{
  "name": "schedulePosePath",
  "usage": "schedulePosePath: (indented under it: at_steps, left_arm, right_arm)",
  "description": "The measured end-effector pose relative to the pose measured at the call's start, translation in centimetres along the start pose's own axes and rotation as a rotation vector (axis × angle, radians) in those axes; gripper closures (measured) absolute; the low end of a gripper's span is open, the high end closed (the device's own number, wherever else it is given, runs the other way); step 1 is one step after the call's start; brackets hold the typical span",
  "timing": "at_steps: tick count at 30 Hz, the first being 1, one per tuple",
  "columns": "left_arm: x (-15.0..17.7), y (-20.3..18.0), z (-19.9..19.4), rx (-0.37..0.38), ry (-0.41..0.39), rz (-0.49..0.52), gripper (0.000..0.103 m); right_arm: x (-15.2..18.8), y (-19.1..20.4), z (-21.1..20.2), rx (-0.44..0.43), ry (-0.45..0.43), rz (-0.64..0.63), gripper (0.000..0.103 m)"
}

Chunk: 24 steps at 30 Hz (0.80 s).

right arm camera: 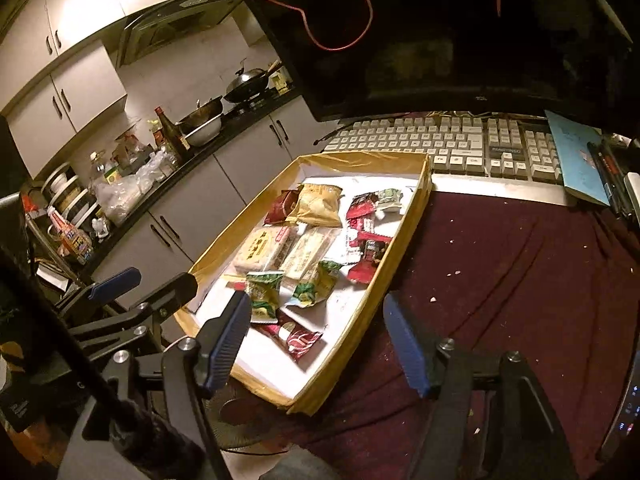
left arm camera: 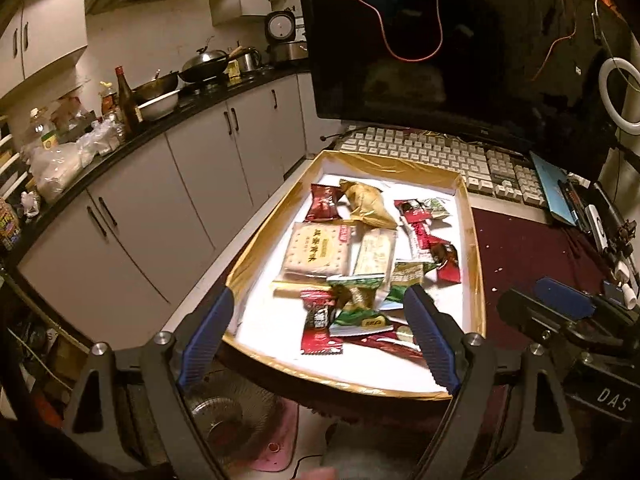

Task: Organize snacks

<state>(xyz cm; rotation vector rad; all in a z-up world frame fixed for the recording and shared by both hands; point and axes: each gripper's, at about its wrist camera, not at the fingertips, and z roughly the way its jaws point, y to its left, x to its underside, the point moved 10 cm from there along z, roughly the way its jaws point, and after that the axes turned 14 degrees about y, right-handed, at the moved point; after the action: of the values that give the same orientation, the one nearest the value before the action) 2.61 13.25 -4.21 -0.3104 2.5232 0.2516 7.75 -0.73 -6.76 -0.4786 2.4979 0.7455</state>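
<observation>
1. My left gripper (left arm camera: 320, 312) is spread wide and holds nothing. It hangs over the near end of the gold-edged tray (left arm camera: 478, 264), and its blue fingers (left arm camera: 210, 328) cover a part of the near rim.

2. My right gripper (right arm camera: 316, 328) is also spread and empty. Its left finger is over the near corner of the tray (right arm camera: 404, 240), and its right finger is over the dark red cloth (right arm camera: 520, 264) just beside the tray.

3. The snacks lie all inside the tray, in a loose pile on its white bottom. At the far end I see a gold bag (left arm camera: 368, 204) touching a dark red packet (left arm camera: 324, 202). In the middle is a pale cracker pack (left arm camera: 318, 250) with a second pale pack on its right.

4. Near my left gripper, green packets (left arm camera: 356, 292) and red packets (left arm camera: 320, 332) overlap one another, so I cannot count them well. The right finger hides some of them.

5. More red wrappers (left arm camera: 424, 232) lie along the right side of the tray. Their print is too small and blurred to read.

6. Behind the tray there is a white keyboard (left arm camera: 432, 152) and a dark monitor (left arm camera: 440, 40). The monitor is cut off at the top edge.

7. On the left is a kitchen counter (left arm camera: 120, 152) with pots and bottles; the things there are dim and hard to tell apart.
</observation>
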Motion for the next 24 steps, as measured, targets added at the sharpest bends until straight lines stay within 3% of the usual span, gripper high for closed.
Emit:
schedulePosePath:
  at_steps: [24]
  left_arm:
    - [-0.1, 2.6, 1.5, -0.003, 0.017, -0.033, 0.016]
  right_arm:
    - [-0.3, 2.0, 0.8, 0.136, 0.008, -0.042, 0.034]
